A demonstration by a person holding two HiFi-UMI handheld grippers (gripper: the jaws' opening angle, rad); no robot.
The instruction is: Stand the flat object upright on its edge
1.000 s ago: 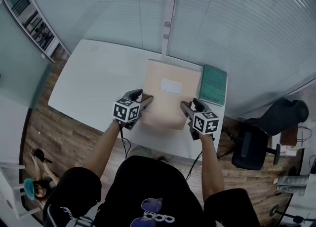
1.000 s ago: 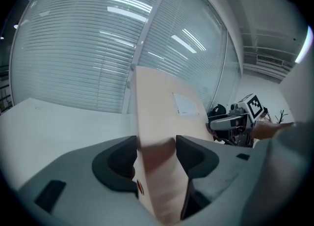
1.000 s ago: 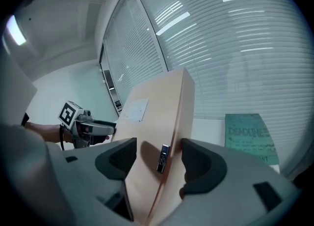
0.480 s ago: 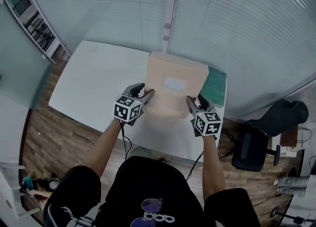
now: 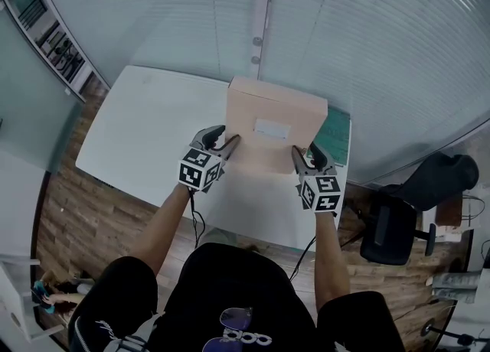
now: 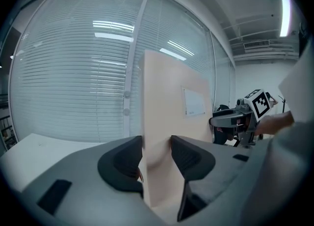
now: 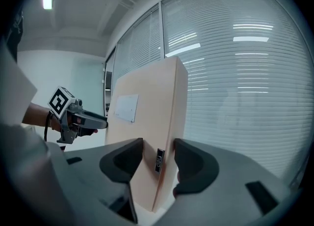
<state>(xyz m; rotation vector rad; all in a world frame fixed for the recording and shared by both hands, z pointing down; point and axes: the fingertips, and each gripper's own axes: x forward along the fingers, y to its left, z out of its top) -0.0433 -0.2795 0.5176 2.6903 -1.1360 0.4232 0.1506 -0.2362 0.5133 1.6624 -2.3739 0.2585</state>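
Left gripper [image 5: 230, 142], right gripper [image 5: 298, 151]: jaws just closing, seemingly clamping box [image 5: 264, 151] edges.

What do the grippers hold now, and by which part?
The flat box: left gripper on its left edge, right gripper on its right edge. Both grippers' jaws have just been closing on it.

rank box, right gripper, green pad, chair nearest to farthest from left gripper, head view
1. box, in left gripper's jaws, just closing on it
2. right gripper, jaws likewise closing, box's far side
3. green pad, table's right edge
4. chair, far right
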